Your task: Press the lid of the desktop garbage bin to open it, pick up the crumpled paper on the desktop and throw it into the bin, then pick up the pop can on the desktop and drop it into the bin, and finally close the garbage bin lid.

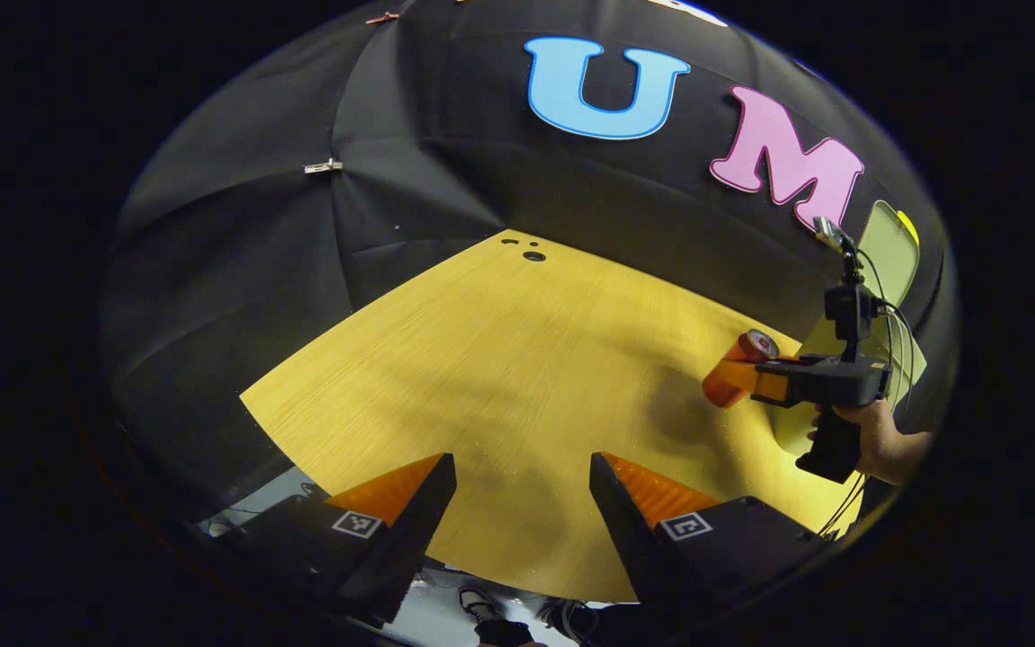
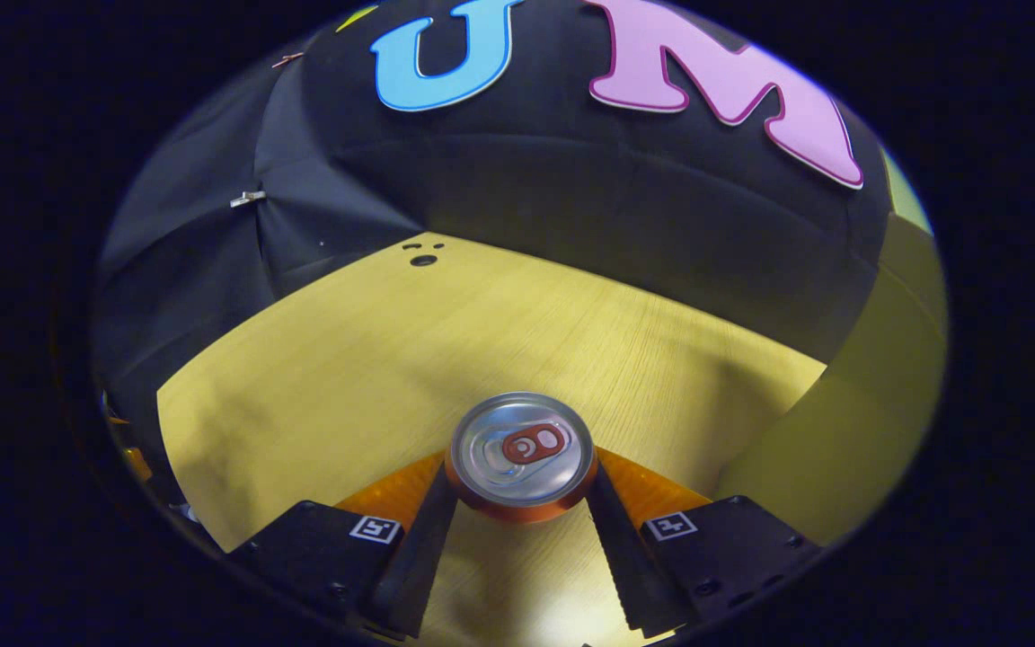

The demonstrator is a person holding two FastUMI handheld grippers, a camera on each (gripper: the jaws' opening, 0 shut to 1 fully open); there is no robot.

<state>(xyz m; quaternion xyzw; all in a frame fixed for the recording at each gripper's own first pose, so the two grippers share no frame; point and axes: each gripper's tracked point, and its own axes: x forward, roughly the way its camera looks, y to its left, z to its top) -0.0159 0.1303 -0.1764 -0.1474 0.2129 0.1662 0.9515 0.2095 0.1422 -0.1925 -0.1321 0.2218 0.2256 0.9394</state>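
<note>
An orange pop can (image 2: 522,449) with a silver top sits between the fingers of my right gripper (image 2: 522,474), which is shut on it above the wooden desktop (image 2: 347,359). In the left gripper view the same can (image 1: 722,388) hangs tilted at the far right in that gripper (image 1: 742,370), held by a hand (image 1: 881,440). Right behind it stands the pale yellow-green bin (image 1: 791,431) with its lid (image 1: 888,252) raised. The bin (image 2: 841,431) rises close on the right of the can. My left gripper (image 1: 522,463) is open over the desktop's front part, holding nothing.
The black cloth wall (image 1: 446,153) closes the desk at the back and left. A few small dark holes (image 1: 531,254) mark the desktop's far corner. Below the front edge I see floor and a person's shoes (image 1: 482,607).
</note>
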